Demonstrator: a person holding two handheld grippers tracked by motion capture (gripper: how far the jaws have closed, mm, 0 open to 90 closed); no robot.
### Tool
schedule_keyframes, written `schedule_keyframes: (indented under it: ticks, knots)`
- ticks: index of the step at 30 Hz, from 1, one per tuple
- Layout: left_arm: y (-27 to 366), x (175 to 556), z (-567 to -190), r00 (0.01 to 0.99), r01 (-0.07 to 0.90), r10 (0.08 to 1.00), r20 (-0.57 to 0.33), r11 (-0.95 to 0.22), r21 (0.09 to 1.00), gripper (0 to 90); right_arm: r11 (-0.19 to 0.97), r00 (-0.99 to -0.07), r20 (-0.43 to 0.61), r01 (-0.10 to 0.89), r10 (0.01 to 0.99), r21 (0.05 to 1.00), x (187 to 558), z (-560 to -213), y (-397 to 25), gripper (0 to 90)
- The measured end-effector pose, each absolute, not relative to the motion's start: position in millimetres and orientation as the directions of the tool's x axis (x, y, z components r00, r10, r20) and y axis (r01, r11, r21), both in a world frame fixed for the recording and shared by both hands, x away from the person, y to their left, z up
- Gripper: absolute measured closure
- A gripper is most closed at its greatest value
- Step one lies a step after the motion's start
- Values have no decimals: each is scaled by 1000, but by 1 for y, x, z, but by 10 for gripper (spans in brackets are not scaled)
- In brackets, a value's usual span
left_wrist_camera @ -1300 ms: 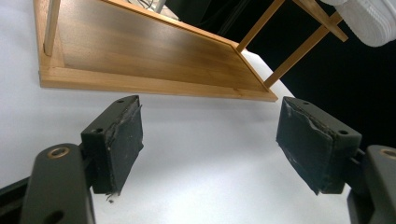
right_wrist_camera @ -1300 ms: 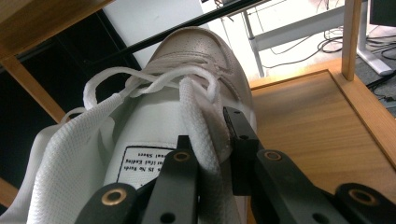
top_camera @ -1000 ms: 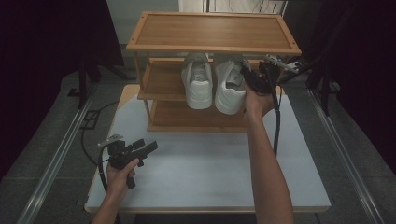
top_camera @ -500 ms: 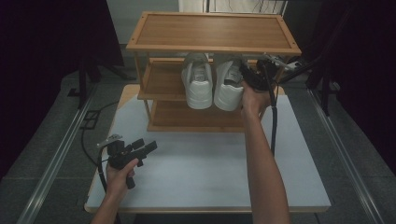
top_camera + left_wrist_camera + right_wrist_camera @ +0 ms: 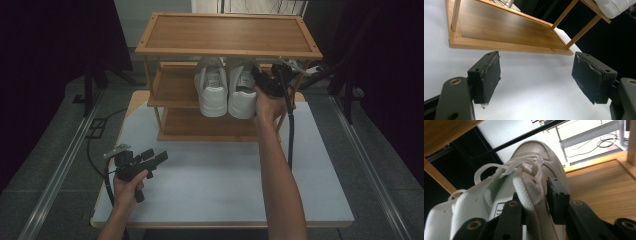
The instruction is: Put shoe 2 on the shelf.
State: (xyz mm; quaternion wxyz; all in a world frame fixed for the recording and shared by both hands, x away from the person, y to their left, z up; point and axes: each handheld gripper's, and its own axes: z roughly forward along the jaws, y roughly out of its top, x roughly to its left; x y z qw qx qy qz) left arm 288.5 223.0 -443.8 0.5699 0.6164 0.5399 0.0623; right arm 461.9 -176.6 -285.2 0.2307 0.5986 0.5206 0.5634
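Shoes, two white ones, on the middle shelf of the wooden rack, the right one pinched by the right tongs.

Right shoe [image 5: 242, 90] sits beside the left shoe [image 5: 212, 89], heels toward the person; the rack [image 5: 227, 35] has three shelves, with both shoes on the middle one. From above, the right tongs [image 5: 264, 82] reach in at the right shoe's outer side. The right gripper view adds that their jaws are closed to a narrow gap on the shoe's side wall by the laces, one jaw inside the opening, one outside. The left tongs [image 5: 152, 159] are held low over the white table [image 5: 220, 175], well short of the rack; the left gripper view shows their pads [image 5: 489, 75] spread wide, holding nothing, the bare bottom shelf ahead.
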Motion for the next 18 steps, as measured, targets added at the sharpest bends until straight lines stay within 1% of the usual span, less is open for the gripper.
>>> schedule_keyframes:
  ticks: [2, 6, 10, 12, 14, 15, 18]
  knots:
    - [223, 288, -444, 408, 594, 738, -537, 233, 770, 230, -352, -182, 435, 361, 882, 863, 462, -286, -177, 697]
    - [223, 289, -444, 408, 595, 737, -539, 233, 769, 230, -383, -193, 470, 360, 861, 850, 463, -288, -179, 649]
    - [223, 289, -444, 405, 597, 738, -540, 234, 768, 230, -388, -222, 482, 361, 847, 848, 464, -289, -180, 566]
    - [223, 289, -444, 407, 595, 739, -538, 232, 769, 230, -418, -239, 514, 356, 824, 836, 465, -290, -181, 513]
    - [224, 289, -445, 406, 595, 739, -537, 232, 770, 230, -456, -267, 554, 349, 789, 819, 464, -288, -185, 526]
    - [224, 289, -445, 406, 595, 739, -538, 233, 769, 230, -473, -270, 565, 338, 780, 814, 463, -286, -187, 517]
    - [223, 289, -445, 405, 596, 741, -536, 231, 769, 230, -457, -292, 554, 339, 780, 822, 458, -283, -190, 507]
